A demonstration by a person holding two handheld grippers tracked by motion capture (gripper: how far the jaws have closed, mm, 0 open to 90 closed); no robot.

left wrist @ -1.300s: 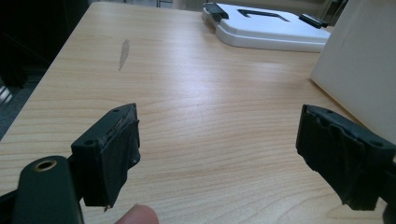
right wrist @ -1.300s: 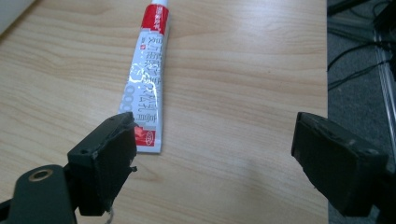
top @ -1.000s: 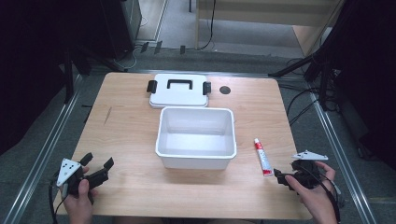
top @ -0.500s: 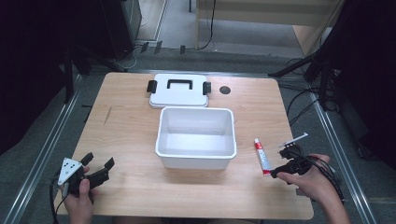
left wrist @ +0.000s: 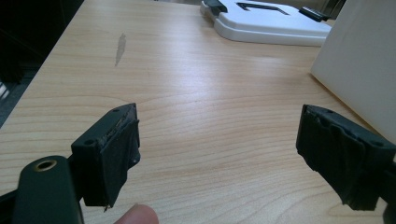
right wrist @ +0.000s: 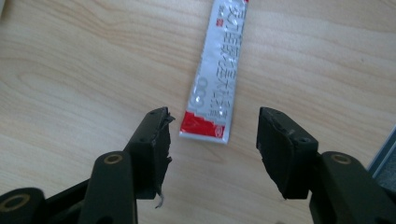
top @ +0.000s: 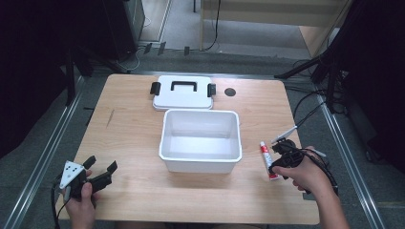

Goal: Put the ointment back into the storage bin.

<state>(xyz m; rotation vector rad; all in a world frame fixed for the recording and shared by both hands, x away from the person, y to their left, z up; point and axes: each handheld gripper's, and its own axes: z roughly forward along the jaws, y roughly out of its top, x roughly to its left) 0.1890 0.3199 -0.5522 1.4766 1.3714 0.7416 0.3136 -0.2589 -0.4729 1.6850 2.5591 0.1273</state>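
Right gripper view shows the right tongs (right wrist: 212,140) just narrowed, unclenched astride the tube's (right wrist: 213,79) crimped end, ready to grasp; left tongs (left wrist: 219,154) gape idle over the worktop (left wrist: 187,93)

A slim white ointment tube with a red crimped end (right wrist: 212,79) lies flat on the wood. It sits just right of the white plastic bin (top: 200,162).

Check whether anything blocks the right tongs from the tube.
Nothing visible does. The tube lies flat on bare table, its crimped red end just ahead of the right tongs, whose jaws have just been closing, still clear of it.
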